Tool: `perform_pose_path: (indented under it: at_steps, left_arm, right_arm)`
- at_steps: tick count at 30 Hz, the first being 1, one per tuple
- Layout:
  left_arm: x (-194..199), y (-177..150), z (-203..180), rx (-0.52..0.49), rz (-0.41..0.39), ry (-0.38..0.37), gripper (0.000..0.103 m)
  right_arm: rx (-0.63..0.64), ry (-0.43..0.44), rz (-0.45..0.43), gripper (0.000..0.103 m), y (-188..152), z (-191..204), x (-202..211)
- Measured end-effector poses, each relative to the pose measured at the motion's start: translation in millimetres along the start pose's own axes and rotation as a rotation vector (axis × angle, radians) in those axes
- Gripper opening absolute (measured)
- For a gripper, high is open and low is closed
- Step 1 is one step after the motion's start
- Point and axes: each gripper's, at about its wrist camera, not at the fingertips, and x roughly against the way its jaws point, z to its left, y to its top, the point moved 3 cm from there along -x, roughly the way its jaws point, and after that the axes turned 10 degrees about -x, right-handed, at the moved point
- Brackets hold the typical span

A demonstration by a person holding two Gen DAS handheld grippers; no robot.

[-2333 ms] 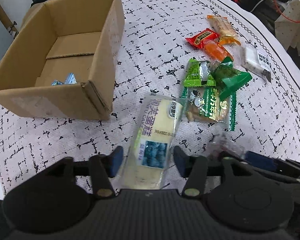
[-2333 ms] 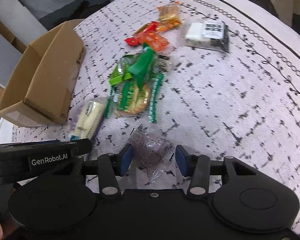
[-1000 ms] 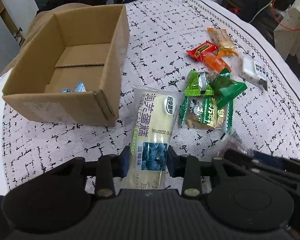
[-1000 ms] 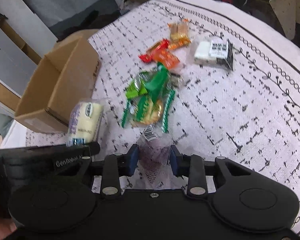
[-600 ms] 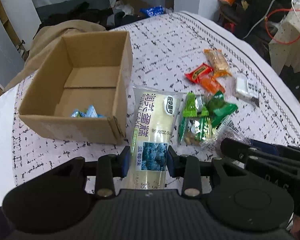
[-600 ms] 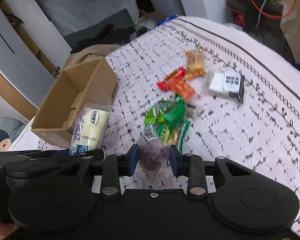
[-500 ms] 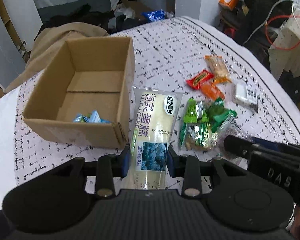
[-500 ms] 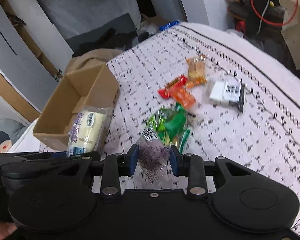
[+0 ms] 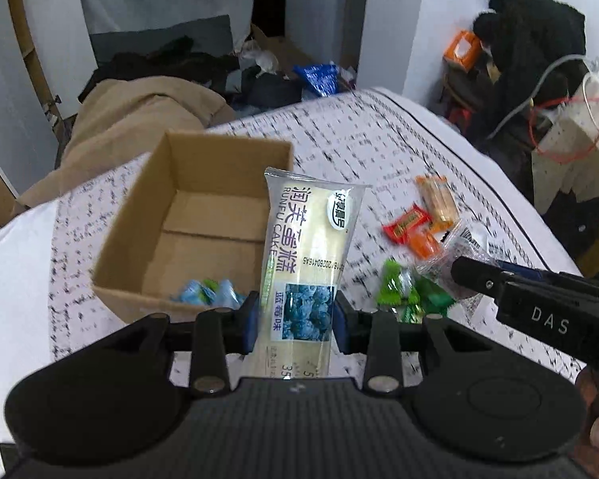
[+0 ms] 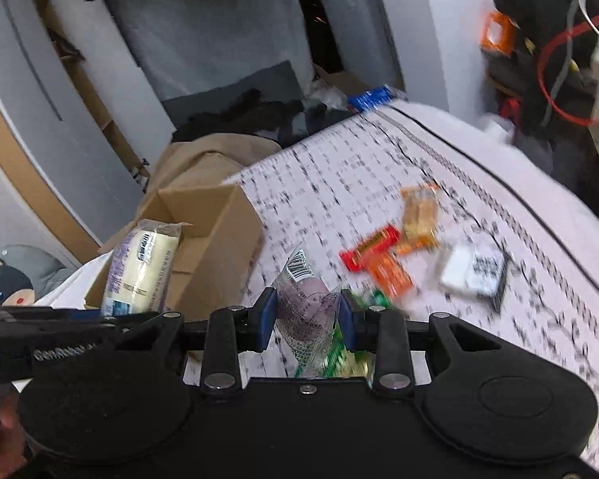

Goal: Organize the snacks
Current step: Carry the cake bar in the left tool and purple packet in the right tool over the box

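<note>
Left wrist view: left gripper (image 9: pixel 294 321) clamps the cake packet's (image 9: pixel 308 251) near end, aloft right of the cardboard box (image 9: pixel 147 215); light, soft, crushable; right gripper (image 10: pixel 307 321) pinches a crinkly clear wrapper (image 10: pixel 307 299), raised above the bed (image 10: pixel 339 167).

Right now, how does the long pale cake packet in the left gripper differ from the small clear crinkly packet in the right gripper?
Size: the long pale cake packet reaches far past the left gripper; the small clear crinkly packet barely clears the right gripper.
Look: the cake packet has printed lettering and a blueberry picture; the clear packet is see-through with a barcode.
Shape: the cake packet is flat and straight; the clear packet is crumpled.
Shared: both are clamped upright, off the patterned tablecloth.
</note>
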Motion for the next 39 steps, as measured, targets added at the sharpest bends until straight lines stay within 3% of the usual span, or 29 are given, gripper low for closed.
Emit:
perform_pose_path:
  at_steps: [8, 15, 39]
  left_arm:
    - [1, 11, 37, 0.06, -0.019, 0.046, 0.036]
    - [-11, 20, 66, 0.09, -0.021, 0.078, 0.036]
    - [-67, 23, 90, 0.14, 0.024, 0.037, 0.036]
  right_arm:
    - [0.069, 0.091, -0.048, 0.032, 22, 14, -4]
    - [0.101, 0.12, -0.046, 0.032, 31, 24, -20]
    - [0.105, 0.281, 0.017, 0.032, 32, 73, -68]
